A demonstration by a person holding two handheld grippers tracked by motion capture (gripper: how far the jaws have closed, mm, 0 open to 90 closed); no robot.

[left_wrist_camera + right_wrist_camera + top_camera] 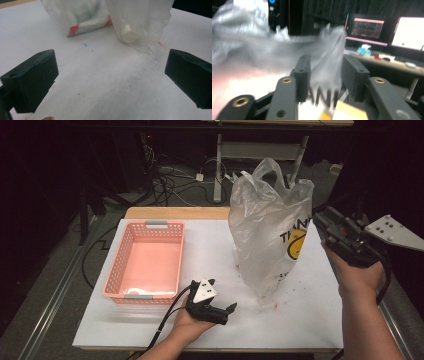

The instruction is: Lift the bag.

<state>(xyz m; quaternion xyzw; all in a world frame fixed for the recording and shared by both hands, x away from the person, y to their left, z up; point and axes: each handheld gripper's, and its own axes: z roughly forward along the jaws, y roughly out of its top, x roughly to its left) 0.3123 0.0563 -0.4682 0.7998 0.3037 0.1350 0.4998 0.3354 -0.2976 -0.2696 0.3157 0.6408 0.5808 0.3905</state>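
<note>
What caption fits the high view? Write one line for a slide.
Left gripper open low on the table; right gripper at the plastic bag, beside a pink basket.

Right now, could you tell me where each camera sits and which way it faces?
High view: above the table's near edge, looking forward and down at the basket and bag; both forearms show.
Left tool view: low over the table, facing the bag's base; wide-open jaws.
Right tool view: beside the bag's top; jaws apart.
Shared: the bag.
</note>
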